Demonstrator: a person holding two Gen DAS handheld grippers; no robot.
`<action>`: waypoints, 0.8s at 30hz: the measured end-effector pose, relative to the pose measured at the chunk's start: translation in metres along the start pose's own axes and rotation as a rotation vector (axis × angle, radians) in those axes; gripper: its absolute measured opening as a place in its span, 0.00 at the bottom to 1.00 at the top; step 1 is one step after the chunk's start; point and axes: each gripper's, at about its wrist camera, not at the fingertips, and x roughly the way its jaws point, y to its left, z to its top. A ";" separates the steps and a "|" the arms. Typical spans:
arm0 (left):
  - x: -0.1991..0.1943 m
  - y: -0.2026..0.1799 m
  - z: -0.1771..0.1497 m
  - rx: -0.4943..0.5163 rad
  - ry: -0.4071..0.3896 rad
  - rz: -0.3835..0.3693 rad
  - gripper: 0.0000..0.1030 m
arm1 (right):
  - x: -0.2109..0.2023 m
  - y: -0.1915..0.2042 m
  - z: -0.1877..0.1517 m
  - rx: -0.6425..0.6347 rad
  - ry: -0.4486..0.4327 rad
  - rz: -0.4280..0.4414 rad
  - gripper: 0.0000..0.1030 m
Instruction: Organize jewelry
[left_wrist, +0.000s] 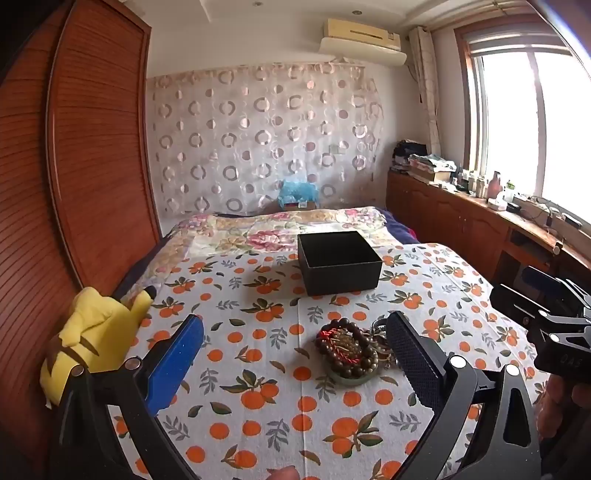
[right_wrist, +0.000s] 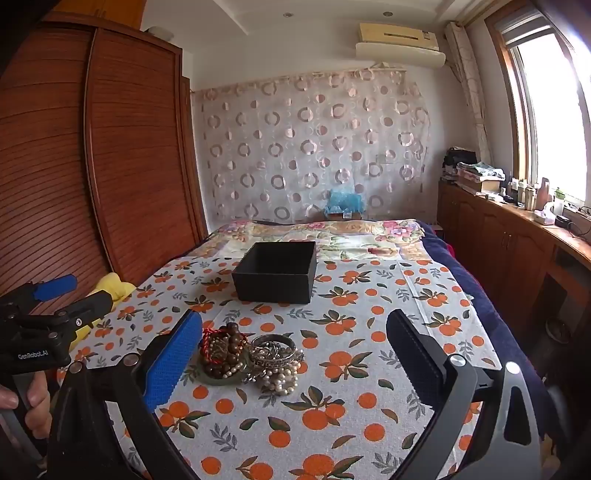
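Note:
A pile of jewelry (left_wrist: 349, 350) lies on the orange-print cloth (left_wrist: 258, 406): dark wooden bead bracelets with red cord, a green bangle, silver bangles (right_wrist: 273, 350) and pearl strands (right_wrist: 280, 380). An open, empty black box (left_wrist: 339, 262) stands behind it, also in the right wrist view (right_wrist: 276, 271). My left gripper (left_wrist: 295, 350) is open and empty, its jaws wide just short of the pile. My right gripper (right_wrist: 291, 347) is open and empty, the pile (right_wrist: 243, 358) between its fingers, close to the blue left finger (right_wrist: 166, 369).
A yellow plush toy (left_wrist: 92, 332) lies at the cloth's left edge by the wooden wardrobe (left_wrist: 74, 166). A floral quilt (left_wrist: 277, 229) covers the bed behind the box. A wooden counter (left_wrist: 480, 214) with bottles runs along the right under the window.

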 end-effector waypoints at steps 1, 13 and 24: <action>0.000 0.000 0.000 0.000 -0.003 0.000 0.93 | 0.000 0.000 0.000 0.000 -0.003 0.001 0.98; -0.001 0.000 0.001 -0.003 -0.012 -0.005 0.93 | -0.002 0.001 0.001 -0.001 -0.011 -0.001 0.98; -0.009 -0.003 0.003 -0.008 -0.021 -0.006 0.93 | -0.003 0.001 0.002 -0.001 -0.013 -0.001 0.98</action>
